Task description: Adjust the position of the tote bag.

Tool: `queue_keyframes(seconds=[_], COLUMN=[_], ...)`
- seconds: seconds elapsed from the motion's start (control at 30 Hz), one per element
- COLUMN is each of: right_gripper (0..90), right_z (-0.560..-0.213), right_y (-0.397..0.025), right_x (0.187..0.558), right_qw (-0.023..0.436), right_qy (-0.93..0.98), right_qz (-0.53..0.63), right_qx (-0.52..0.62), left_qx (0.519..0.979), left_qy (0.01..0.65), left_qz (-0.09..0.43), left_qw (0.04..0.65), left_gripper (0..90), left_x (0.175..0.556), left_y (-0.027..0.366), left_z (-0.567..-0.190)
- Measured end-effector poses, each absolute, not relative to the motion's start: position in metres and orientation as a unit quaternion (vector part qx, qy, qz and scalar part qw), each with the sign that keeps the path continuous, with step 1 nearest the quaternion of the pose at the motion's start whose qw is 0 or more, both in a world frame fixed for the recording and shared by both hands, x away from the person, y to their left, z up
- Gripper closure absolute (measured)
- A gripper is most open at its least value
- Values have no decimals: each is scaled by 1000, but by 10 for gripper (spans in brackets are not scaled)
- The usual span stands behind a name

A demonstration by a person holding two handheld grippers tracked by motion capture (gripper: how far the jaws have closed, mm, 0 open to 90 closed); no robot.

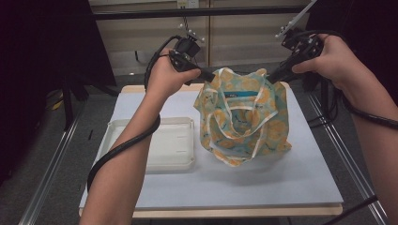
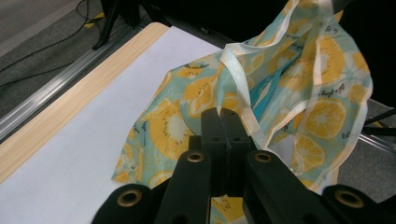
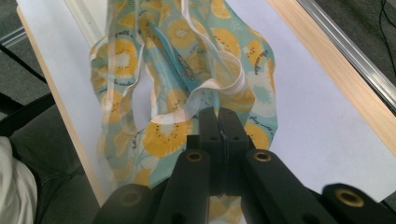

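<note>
Above the desk [image 1: 300, 173], the left gripper [image 1: 212, 77] and right gripper [image 1: 269, 77] are each clamping a fruit-print bag's [image 1: 241, 119] top edge, holding it up.

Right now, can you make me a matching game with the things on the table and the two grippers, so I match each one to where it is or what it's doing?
Things:
1. fruit-print tote bag
2. white tray
3. left gripper
4. right gripper

Places or states:
A. lies flat on the table's left side, nothing in it
B. shut on the bag's top edge at the side away from the tray
C. held up by its top edge, bottom resting on the white tabletop
D. shut on the bag's top edge at the tray's side

Pairs: 1-C, 2-A, 3-D, 4-B
</note>
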State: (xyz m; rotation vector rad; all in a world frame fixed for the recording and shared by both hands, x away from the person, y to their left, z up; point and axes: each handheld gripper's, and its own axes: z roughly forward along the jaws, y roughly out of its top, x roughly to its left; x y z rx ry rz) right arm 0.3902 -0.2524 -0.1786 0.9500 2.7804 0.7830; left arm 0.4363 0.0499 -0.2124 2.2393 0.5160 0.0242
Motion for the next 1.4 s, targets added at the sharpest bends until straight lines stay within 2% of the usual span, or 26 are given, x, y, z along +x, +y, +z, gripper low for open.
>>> queue_keyframes(seconds=[0.43, 0.53, 0.77, 0.97, 1.23, 1.3, 1.33, 1.4], right_gripper=[900, 900, 899, 900, 898, 898, 898, 897], right_z=[-194, -201, -212, -213, -219, -220, -220, -220], right_y=[-263, -263, -262, -261, -258, -257, -256, -255], right_x=[402, 406, 411, 410, 409, 408, 408, 408], right_qw=[63, 59, 50, 49, 44, 42, 42, 40], right_qy=[908, 906, 907, 907, 909, 909, 909, 909], right_qz=[230, 221, 216, 213, 212, 213, 213, 213], right_qx=[344, 355, 357, 359, 357, 357, 357, 357], left_qx=[894, 893, 881, 889, 913, 913, 915, 916], left_qy=[203, 202, 205, 180, 140, 138, 141, 137], left_qz=[9, 15, 36, 22, 22, 18, 16, 9], left_qw=[399, 402, 424, 421, 383, 383, 379, 377], left_gripper=[872, 810, 590, 589, 602, 662, 720, 767], left_x=[445, 445, 441, 430, 418, 420, 421, 422], left_y=[24, 25, 38, 43, 27, 25, 23, 21], left_z=[-228, -229, -221, -219, -225, -230, -231, -235])
